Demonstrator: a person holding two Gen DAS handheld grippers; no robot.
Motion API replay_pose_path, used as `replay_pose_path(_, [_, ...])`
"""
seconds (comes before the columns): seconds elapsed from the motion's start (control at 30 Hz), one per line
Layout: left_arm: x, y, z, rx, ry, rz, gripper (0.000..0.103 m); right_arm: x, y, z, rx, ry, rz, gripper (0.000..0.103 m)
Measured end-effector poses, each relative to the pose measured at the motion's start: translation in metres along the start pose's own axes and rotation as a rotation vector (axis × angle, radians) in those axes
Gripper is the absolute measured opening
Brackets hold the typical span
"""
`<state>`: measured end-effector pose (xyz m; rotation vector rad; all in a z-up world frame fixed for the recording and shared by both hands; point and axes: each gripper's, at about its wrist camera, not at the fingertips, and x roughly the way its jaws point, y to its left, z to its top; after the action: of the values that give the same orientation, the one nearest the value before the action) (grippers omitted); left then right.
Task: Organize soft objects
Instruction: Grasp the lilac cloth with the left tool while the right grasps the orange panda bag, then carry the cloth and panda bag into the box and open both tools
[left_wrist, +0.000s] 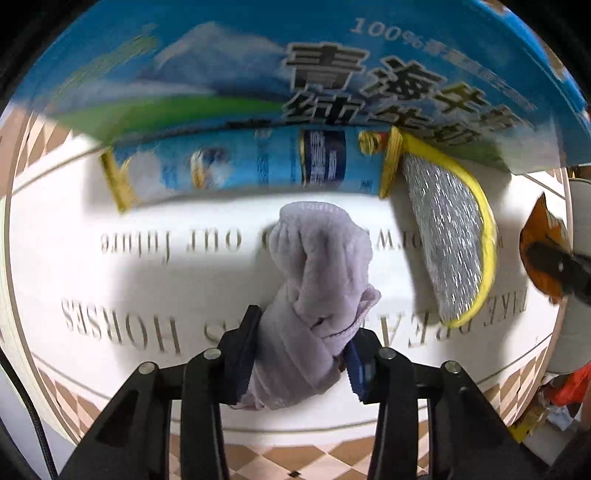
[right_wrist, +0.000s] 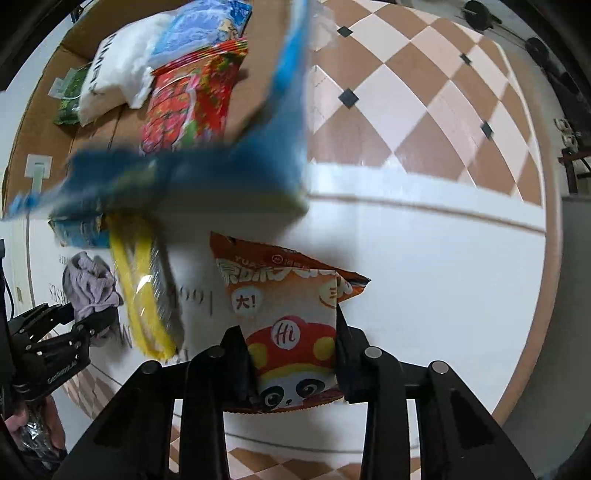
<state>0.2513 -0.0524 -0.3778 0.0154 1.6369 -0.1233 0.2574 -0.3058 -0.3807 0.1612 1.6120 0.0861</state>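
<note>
left gripper: black linkage arms, silver round pivot pins, blue toothed pads | right gripper: same black arms, silver pins, black fingers

The mat reads "HORSES" and "our future"; the snack packet, "Hi".

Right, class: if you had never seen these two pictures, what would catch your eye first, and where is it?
Probably the big blue printed box filling the top of the left wrist view, with the pale purple cloth pinched in the left gripper below it. In the right wrist view, the orange snack packet with a panda stands out, squeezed in the right gripper on the white mat.
</note>
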Motion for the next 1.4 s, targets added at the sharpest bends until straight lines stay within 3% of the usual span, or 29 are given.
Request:
replay_pose_path(0.17, [-0.037, -0.005, -0.028, -0.043, -0.046, -0.057, 0.038, -0.029, 0.014, -0.045, 0.037, -0.037, 0.071, 0.035])
replay_pose_path(0.33, [-0.111, -0.014, -0.034, -0.060, -0.183, -0.121, 0.038, -0.094, 0.044, -0.063, 0.007, -0.145, 0.135, 0.035])
replay_pose_path(0.47, [-0.166, -0.011, -0.023, -0.059, -0.279, -0.146, 0.038, -0.142, 0.059, -0.052, -0.014, -0.229, 0.162, 0.035])
replay_pose_path(0.53, [-0.194, -0.007, -0.008, -0.050, -0.327, -0.148, 0.038, -0.191, 0.083, -0.025, -0.047, -0.303, 0.178, 0.035])
replay_pose_path(0.67, [-0.218, 0.007, 0.031, -0.048, -0.373, -0.114, 0.038, -0.218, 0.114, 0.013, -0.088, -0.375, 0.170, 0.035])
replay_pose_path(0.87, [-0.191, 0.034, 0.096, -0.112, -0.257, -0.158, 0.038, -0.208, 0.138, 0.060, -0.086, -0.374, 0.179, 0.035])
replay_pose_path(1.03, [-0.151, 0.060, 0.136, -0.178, -0.104, -0.175, 0.038, -0.153, 0.165, 0.107, -0.041, -0.283, 0.221, 0.035])
replay_pose_path(1.3, [-0.108, 0.074, 0.146, -0.207, -0.001, -0.152, 0.040, -0.093, 0.169, 0.128, 0.015, -0.196, 0.212, 0.035])
replay_pose_path(1.4, [-0.096, 0.075, 0.143, -0.208, 0.015, -0.149, 0.044, -0.072, 0.173, 0.137, 0.005, -0.155, 0.162, 0.036])
